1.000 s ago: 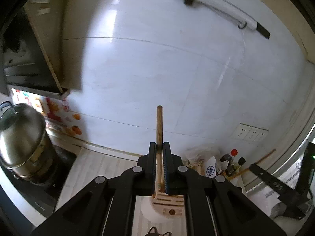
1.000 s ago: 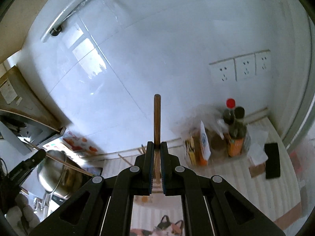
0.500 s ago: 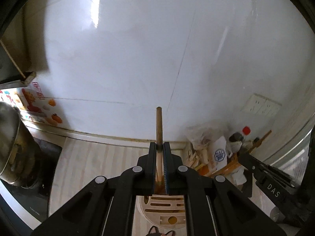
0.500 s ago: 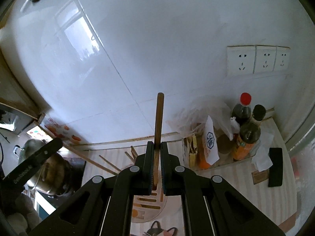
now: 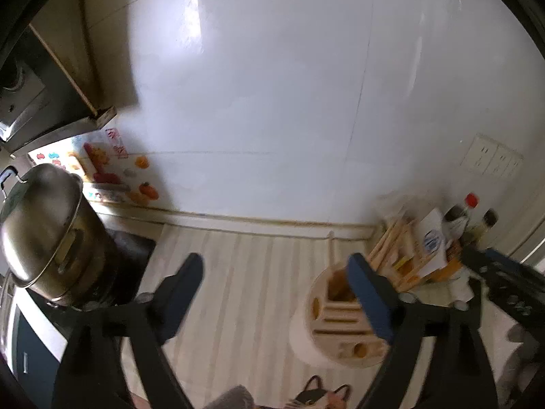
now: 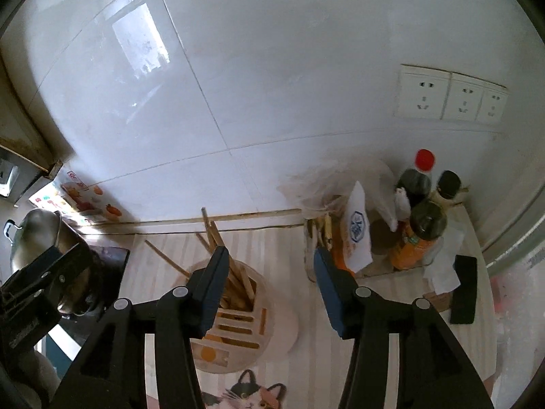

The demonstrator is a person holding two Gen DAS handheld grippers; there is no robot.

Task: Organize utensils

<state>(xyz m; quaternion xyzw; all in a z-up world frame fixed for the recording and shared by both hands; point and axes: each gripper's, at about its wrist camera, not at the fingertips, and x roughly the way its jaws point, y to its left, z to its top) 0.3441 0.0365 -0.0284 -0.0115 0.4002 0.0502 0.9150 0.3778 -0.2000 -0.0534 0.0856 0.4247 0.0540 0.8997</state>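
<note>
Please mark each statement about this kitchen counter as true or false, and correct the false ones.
1. Wooden sticks stand in the round holder. True.
2. The right gripper clamps a stick. False: its jaws are opening and nothing is between them.
3. A red-capped bottle stands near the wall sockets. True.
4. The left gripper has its jaws pressed together. False: they are opening, far apart, with bare counter between them.
5. A metal pot sits at the left in the left wrist view. True.
6. The holder lies tipped on its side. False: it stands upright.
</note>
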